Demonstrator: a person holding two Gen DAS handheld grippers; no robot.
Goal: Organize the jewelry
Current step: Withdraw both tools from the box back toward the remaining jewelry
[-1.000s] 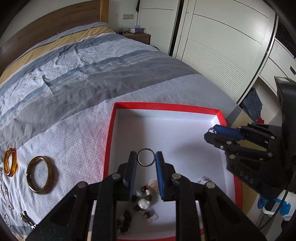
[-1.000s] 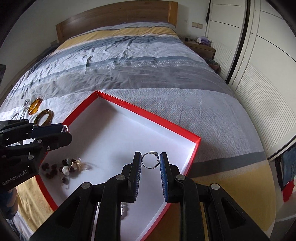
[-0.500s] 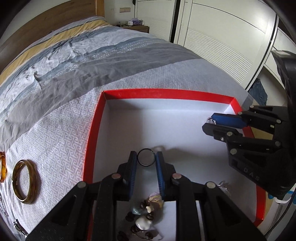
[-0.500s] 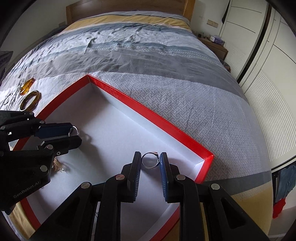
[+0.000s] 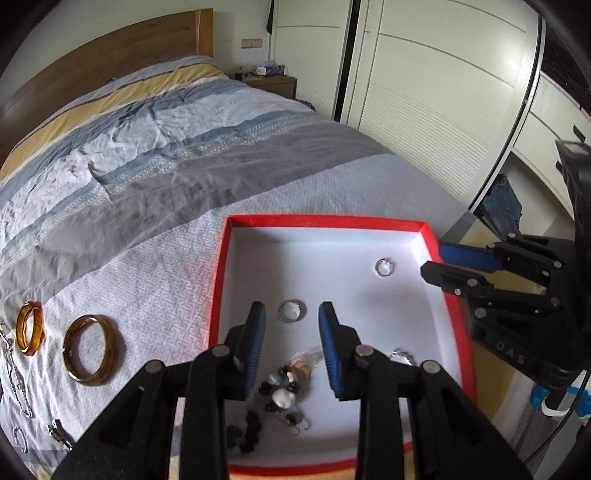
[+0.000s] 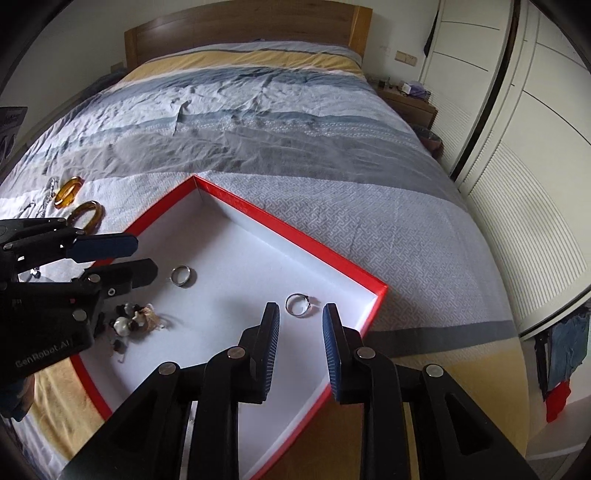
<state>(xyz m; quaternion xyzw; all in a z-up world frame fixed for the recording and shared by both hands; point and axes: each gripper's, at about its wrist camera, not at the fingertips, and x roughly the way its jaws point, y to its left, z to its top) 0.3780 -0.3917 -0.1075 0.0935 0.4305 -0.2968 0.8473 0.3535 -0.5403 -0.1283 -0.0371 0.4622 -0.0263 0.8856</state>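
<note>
On a wide bed (image 6: pixel 295 122) dressed in a rumpled cover banded grey, blue, white and yellow, a shallow red-rimmed tray (image 5: pixel 221 280) with a white floor sits near the foot. Behind the bed stands a wooden headboard (image 6: pixel 240 27), beside it a low wooden nightstand (image 5: pixel 271 82), and along the side wall run white louvred wardrobe doors (image 5: pixel 436 110).

The left gripper (image 5: pixel 291 341) hovers over the tray with its blue-padded fingers spread wide, gripping nothing — a plain silver ring (image 5: pixel 292 311) lies flat on the white floor just ahead of the gap. The right gripper (image 6: pixel 300 341) is likewise parted and empty; a second ring (image 6: pixel 298 305), this one with a small setting on its band, rests on the tray floor just ahead of its tips, near the tray's corner.

Closer to the tray's near edge lies a heap of dark beads and pale pieces (image 5: pixel 275 395).

Outside the tray, on the patterned white strip of the cover, lie two amber-coloured bangles — a brownish one (image 5: pixel 91 349) near the rim and an orange one (image 5: pixel 30 328) further out — with thin silvery chains (image 5: pixel 14 373) beyond them.
</note>
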